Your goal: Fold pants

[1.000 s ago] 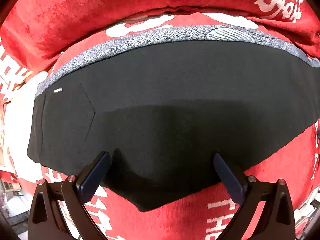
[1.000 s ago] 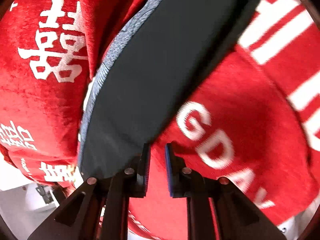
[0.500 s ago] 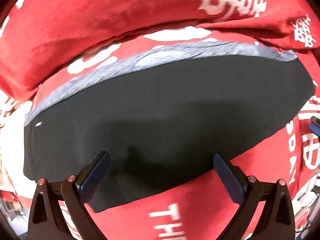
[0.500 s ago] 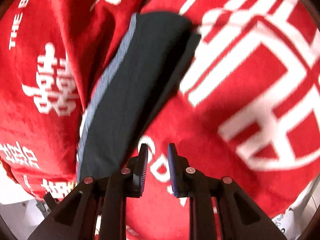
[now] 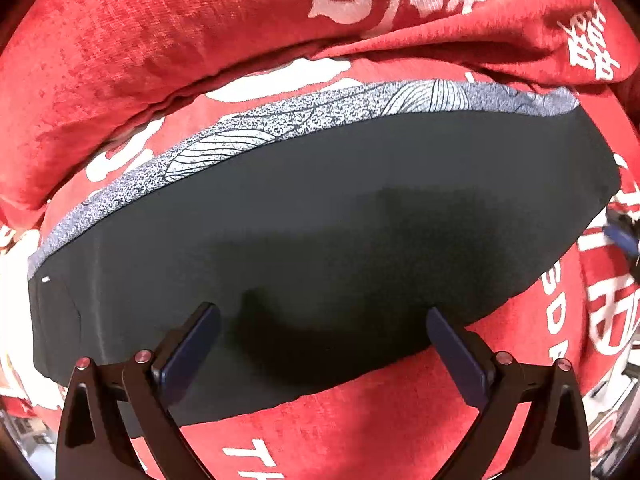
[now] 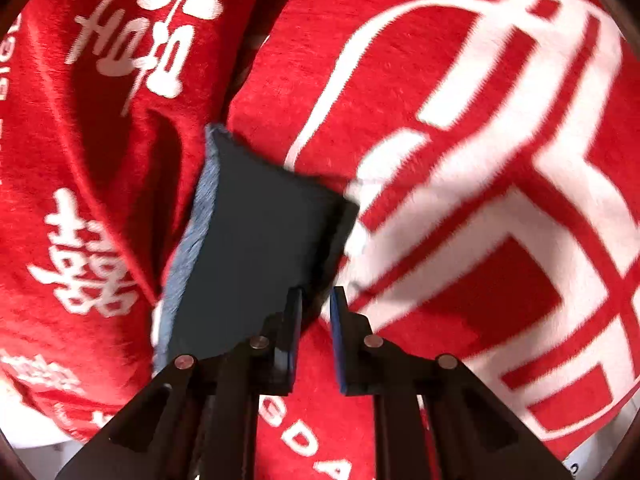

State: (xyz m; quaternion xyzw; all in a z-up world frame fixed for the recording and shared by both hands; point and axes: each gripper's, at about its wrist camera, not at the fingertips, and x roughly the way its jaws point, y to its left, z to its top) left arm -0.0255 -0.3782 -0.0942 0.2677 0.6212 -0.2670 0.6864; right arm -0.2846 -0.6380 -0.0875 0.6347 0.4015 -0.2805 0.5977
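- Pants [image 5: 320, 216] lay flat on the red blanket [image 5: 160, 40].
- Left gripper [image 5: 320, 344] hung wide open, empty; right gripper [image 6: 316, 308] barely parted, empty.
- Next grasp should take the hem squarely.

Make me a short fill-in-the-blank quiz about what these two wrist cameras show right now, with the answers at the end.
1. The dark pants lie on a cover whose main colour is ____.
2. Between the left gripper jaws there is ____.
3. The patterned grey band runs along the pants' ____ edge in the left wrist view.
4. In the right wrist view, the pants lie to the ____ of the right gripper.

Answers: red; nothing; upper; left
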